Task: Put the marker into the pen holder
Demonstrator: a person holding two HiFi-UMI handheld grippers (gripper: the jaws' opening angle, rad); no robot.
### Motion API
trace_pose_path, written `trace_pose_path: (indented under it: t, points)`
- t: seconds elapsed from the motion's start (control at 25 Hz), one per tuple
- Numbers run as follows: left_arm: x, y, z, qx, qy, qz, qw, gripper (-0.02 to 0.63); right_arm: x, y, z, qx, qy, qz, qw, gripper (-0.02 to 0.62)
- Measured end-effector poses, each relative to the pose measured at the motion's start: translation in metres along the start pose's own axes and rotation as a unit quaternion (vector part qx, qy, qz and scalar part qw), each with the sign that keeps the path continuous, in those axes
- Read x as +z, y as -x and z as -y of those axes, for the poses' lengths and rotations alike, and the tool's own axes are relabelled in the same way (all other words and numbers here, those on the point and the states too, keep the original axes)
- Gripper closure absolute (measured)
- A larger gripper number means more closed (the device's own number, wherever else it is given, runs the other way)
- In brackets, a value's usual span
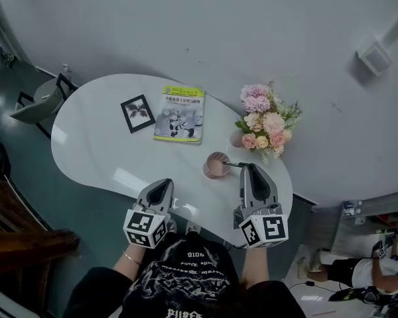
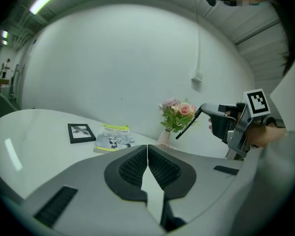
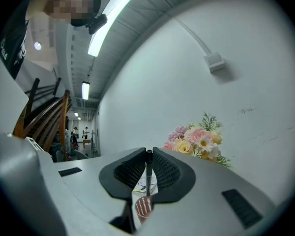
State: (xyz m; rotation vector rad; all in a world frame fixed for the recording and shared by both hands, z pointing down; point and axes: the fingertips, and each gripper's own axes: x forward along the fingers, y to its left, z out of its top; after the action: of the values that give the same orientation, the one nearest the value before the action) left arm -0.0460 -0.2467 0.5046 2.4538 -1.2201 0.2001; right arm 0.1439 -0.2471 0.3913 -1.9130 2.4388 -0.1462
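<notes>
Your right hand-held gripper clamps the marker by one end. The marker slants, free end pointing down-left over the pen holder on the desk. Your left hand-held gripper is closed, empty.

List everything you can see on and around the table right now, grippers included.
table: 1, white, centre of the head view
picture frame: 1, black, far left part of the table
booklet: 1, green-edged cover, just right of the frame
flowers: 1 bouquet, pink and yellow, table's right end by the wall
pen holder: 1, pink mesh, in front of the flowers
marker: 1, black, between the right jaws, tip near the holder
chair: 1, grey, left of the table
left gripper: grey, jaws together, empty
right gripper: grey, shut on the marker
</notes>
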Motion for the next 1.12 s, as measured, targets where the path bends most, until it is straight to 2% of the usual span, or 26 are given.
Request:
trace_pose_path:
  t: [0.4,0.76,1.12]
  points:
    - [0.008,0.001,-0.01,0.019,-0.004,0.012,0.9997,0.581,-0.018,-0.027,-0.002,0.023,0.006,-0.026,0.999,0.529]
    - [0.009,0.0,-0.02,0.04,-0.024,0.005,0.9989,0.581,-0.041,-0.044,0.003,0.023,0.006,-0.057,0.998,0.529]
    - [0.008,-0.003,-0.023,0.048,-0.025,0.0,0.9985,0.581,-0.066,-0.054,0.007,0.028,0.005,-0.088,0.996,0.529]
